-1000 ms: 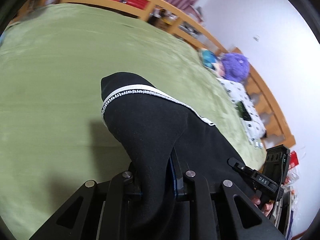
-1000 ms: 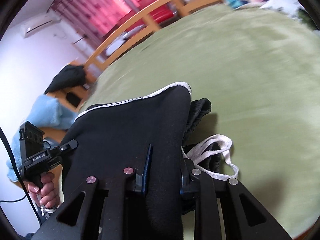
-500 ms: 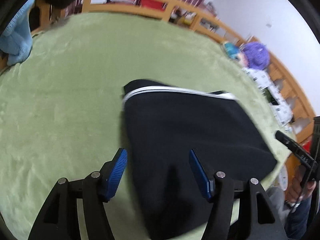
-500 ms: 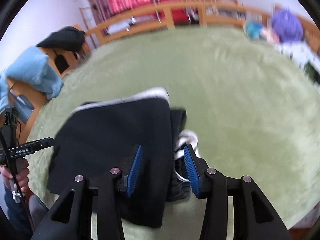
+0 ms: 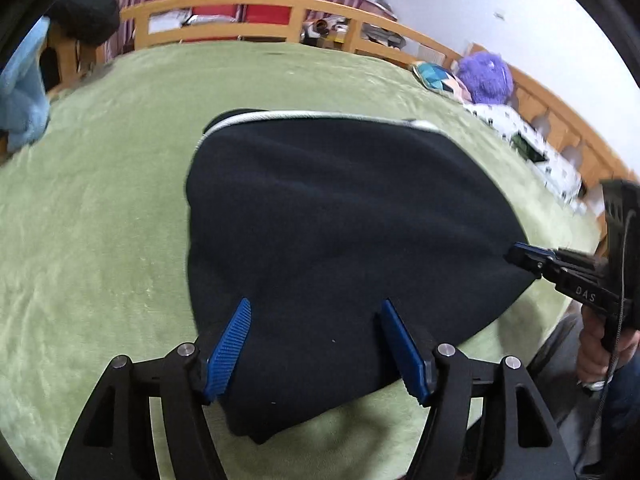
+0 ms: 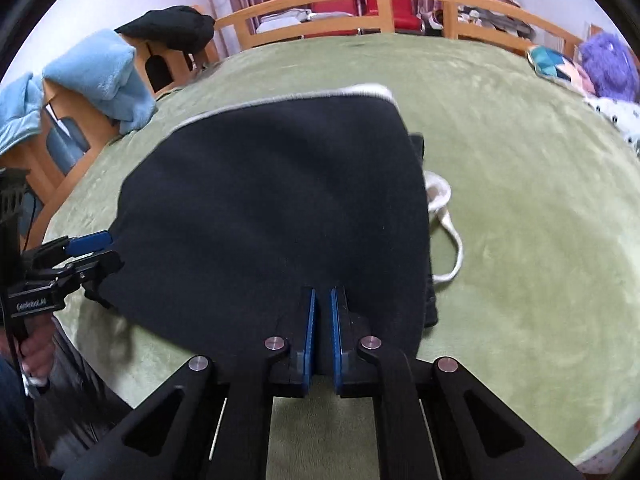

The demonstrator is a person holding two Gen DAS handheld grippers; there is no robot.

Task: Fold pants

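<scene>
The black pants (image 5: 340,216) lie folded in a flat bundle on the green bed cover (image 5: 88,240), with a white trim along the far edge. In the right wrist view the pants (image 6: 272,208) show a white drawstring (image 6: 448,232) trailing out on the right side. My left gripper (image 5: 316,344) is open, its blue pads apart over the near edge of the pants, holding nothing. My right gripper (image 6: 323,320) has its blue pads nearly together at the near edge of the pants, with no cloth between them. Each gripper shows at the side of the other's view.
A wooden bed rail (image 5: 256,4) runs around the far side. A purple plush toy (image 5: 486,78) and a spotted pillow (image 5: 516,128) lie at the right. Blue towels (image 6: 100,76) and a dark garment (image 6: 172,28) hang on furniture at the left.
Both grippers let go of the pants, which dropped flat onto the bed. The left gripper opened wide and drew back; the right gripper opened, then closed empty.
</scene>
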